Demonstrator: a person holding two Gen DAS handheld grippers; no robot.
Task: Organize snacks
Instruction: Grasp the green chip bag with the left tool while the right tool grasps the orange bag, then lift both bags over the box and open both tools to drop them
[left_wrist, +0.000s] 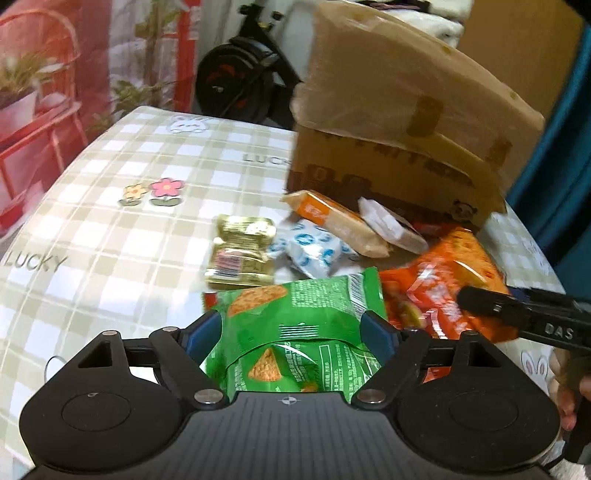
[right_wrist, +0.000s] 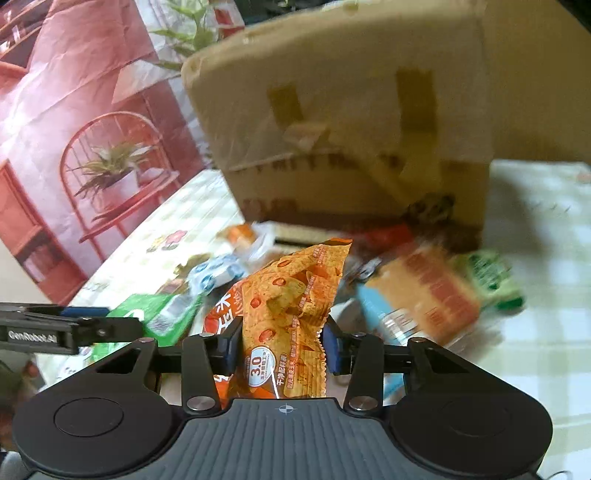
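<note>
Snacks: heap on checked tablecloth (left_wrist: 110, 229), just before cardboard box (left_wrist: 399, 122). Green chip bag (left_wrist: 295, 321) nearest the box's front left, pinched in left gripper (left_wrist: 295, 332). Orange chip bag (right_wrist: 291, 295) clamped in right gripper (right_wrist: 282, 350), before the box.

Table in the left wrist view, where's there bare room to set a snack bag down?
The checked tablecloth is bare left of the gold packet, around the flower print and back to the far edge. In the right wrist view, cloth right of the cardboard box is bare too. It is crowded in front of the box, where packets overlap.
</note>
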